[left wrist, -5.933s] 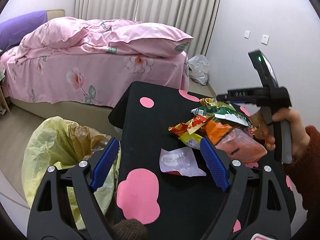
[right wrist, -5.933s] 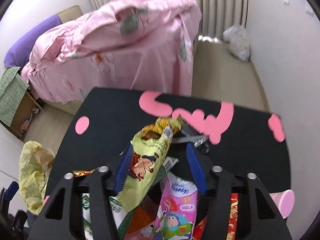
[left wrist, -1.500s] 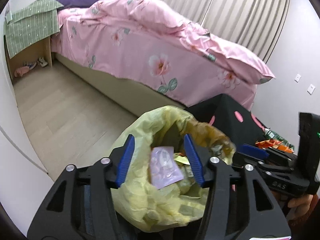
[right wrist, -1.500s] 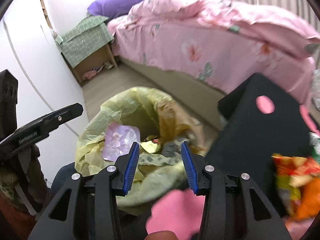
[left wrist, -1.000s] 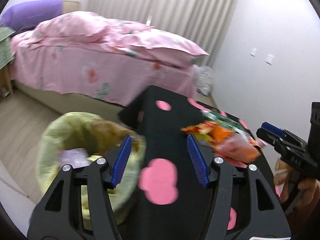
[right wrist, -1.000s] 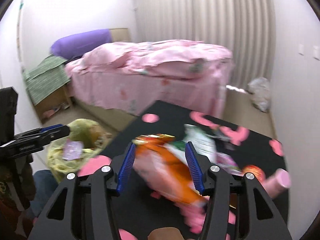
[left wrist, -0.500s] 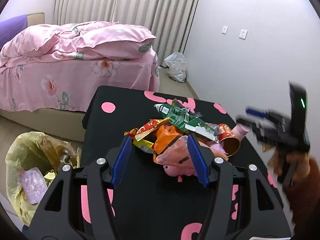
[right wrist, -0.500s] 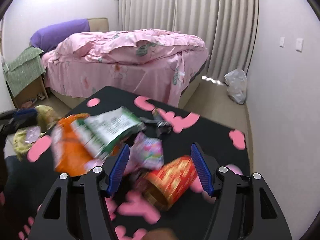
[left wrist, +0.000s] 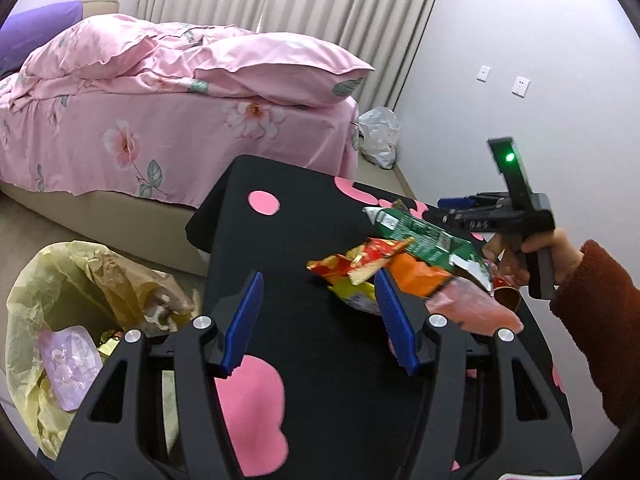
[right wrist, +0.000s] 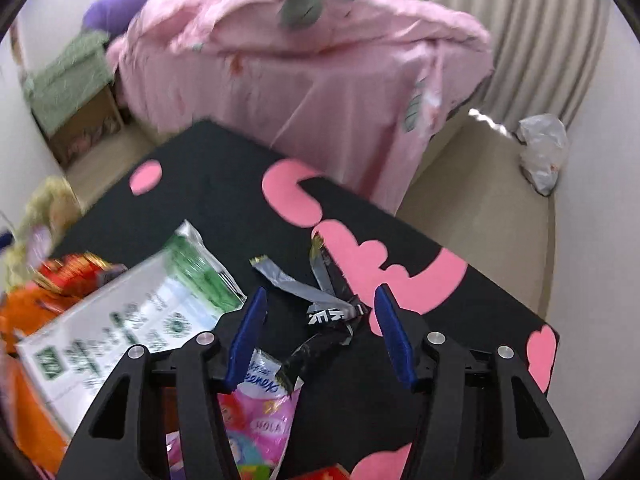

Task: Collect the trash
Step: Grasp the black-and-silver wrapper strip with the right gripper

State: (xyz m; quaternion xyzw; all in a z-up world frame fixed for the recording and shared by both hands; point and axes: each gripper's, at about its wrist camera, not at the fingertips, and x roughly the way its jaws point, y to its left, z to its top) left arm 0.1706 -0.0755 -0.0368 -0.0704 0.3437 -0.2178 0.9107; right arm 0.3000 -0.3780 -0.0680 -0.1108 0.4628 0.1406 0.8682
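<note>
We see both grippers spread and holding nothing: left gripper beside the wrapper pile, right gripper, its jaws just narrowing, over a silver wrapper; yellow trash bag beside the black table.

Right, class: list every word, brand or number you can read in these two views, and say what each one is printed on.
"HOLA", as far as it reads: on the pink wrapper; the script above it is not legible.
White letters on the black wrapper: too distorted to read.
Print on the green pack: blurred in the right view and too small in the left.
Nothing else carries readable text.
</note>
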